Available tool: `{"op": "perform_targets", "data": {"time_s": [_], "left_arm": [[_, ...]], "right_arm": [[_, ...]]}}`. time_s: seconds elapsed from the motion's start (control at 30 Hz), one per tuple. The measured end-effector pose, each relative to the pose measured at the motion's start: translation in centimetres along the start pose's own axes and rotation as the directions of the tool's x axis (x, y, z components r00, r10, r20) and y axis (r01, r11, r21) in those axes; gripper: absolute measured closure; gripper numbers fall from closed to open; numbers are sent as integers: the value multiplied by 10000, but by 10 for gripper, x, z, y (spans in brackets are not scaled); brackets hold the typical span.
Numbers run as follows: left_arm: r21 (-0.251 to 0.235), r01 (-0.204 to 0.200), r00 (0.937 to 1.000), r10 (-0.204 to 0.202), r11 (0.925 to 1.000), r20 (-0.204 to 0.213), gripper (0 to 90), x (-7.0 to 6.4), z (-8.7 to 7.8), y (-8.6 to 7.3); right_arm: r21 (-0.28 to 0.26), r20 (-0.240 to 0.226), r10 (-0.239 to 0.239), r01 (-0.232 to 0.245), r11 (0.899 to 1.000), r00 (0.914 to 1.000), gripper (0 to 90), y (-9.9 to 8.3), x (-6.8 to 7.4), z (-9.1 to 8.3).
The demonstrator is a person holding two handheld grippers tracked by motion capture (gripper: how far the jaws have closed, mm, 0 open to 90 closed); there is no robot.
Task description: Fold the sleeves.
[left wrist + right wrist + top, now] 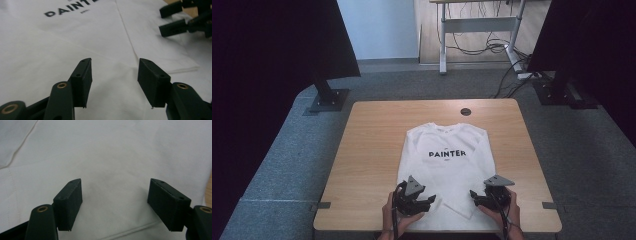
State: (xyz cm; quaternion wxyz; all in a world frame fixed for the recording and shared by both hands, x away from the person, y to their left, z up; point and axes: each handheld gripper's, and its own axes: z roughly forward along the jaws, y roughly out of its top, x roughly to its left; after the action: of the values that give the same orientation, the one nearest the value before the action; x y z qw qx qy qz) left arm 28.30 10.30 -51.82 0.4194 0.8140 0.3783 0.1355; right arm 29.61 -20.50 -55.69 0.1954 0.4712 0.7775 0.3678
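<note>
A white T-shirt (447, 165) printed with "PAINTER" lies flat on the wooden table (372, 150), sleeves folded in, collar toward the far side. My left gripper (430, 201) hovers open over the shirt's lower left part, its jaws wide apart above the white cloth (100, 45) with nothing between them. My right gripper (474, 196) is open over the lower right part, close above the fabric (115, 165); a hem seam (130, 230) runs just under its jaws. In the left gripper view the right gripper (172, 20) shows at the upper right over a folded sleeve edge (182, 68).
A round cable hole (465, 111) sits near the table's far edge. Dark stands (329, 97) flank the table on grey carpet. A desk frame with loose cables (492, 47) stands at the back. Bare wood lies left and right of the shirt.
</note>
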Motion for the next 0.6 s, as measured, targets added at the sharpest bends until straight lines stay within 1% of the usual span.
{"op": "perform_targets", "data": {"time_s": [0.07,0.13,0.17,0.23,0.27,0.37,0.43,0.5,0.6], "left_arm": [[-101,184,9998,-185,9998,-114,428,6,-2,0],[-165,355,9989,-360,9992,-312,417,13,-3,-1],[-156,392,9984,-398,9991,-392,415,16,-3,-1],[-159,516,9968,-525,9985,-600,406,19,-1,-3],[-122,501,9965,-508,9987,-666,397,19,1,-4],[94,273,9970,-266,9996,-722,397,13,9,-4],[312,-127,9965,153,9994,-824,393,5,16,-4],[560,-590,9929,644,9967,-1003,391,-4,24,-4],[824,-1094,9861,1186,9906,-1163,390,-12,34,-3]], "right_arm": [[0,2,3,-3,10000,10000,272,0,0,0],[-4,11,9,-9,10000,10000,273,0,0,0],[-4,15,10,-10,10000,10000,273,0,0,0],[-8,21,0,0,10000,10000,273,0,0,0],[-9,23,-5,5,10000,10000,272,0,0,0],[-4,39,-8,8,10000,10000,272,0,0,1],[4,50,-11,11,10000,10000,272,0,0,1],[2,58,-18,18,10000,10000,273,0,0,1],[-5,54,-12,12,10000,10000,272,0,0,1]]}}
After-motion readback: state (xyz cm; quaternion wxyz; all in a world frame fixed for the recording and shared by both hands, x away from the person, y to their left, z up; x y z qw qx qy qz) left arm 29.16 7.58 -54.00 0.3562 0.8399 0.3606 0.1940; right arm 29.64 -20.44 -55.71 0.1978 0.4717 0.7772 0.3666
